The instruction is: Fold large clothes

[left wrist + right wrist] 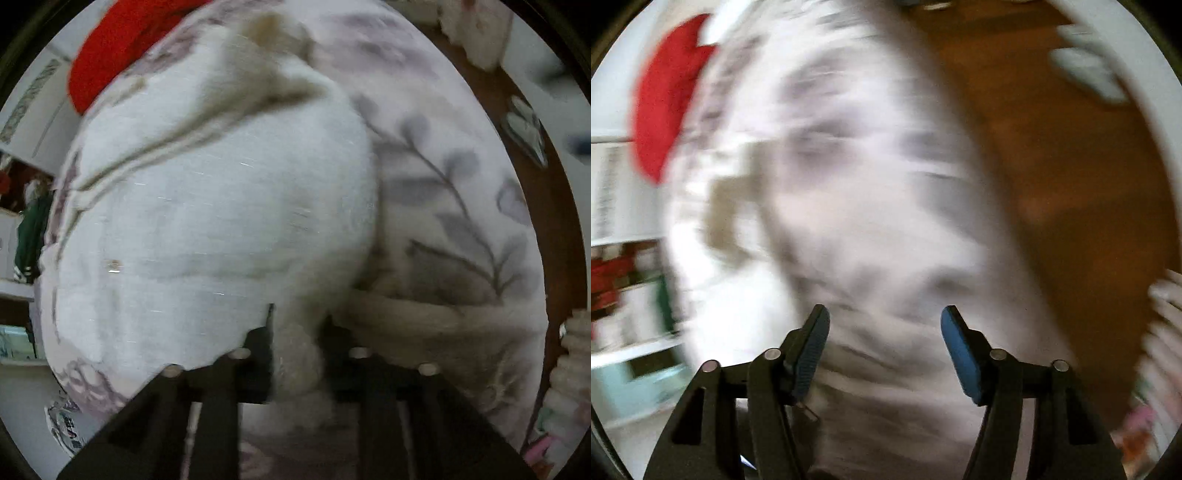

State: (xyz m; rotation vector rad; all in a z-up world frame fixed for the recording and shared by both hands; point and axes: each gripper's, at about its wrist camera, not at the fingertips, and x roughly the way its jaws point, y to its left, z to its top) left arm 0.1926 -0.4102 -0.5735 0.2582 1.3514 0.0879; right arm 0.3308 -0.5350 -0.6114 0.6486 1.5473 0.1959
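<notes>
Left wrist view: white fluffy fleece garment (221, 206) bunched, left tongs (299, 332) pinching its fold; right tongs (884, 321) spread, empty.

The left gripper (295, 354) has black arms with small round silver screws. The right gripper (884, 347) has black arms too, with the same shiny screws (one on each joint), and blue pads (960, 354) with tiny ridges inside its jaws.

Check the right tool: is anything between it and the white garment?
Nothing visible. The right tool is open above the white garment, only cloth showing between its fingers, though that view is blurred. The left tool is shut on the garment.
</notes>
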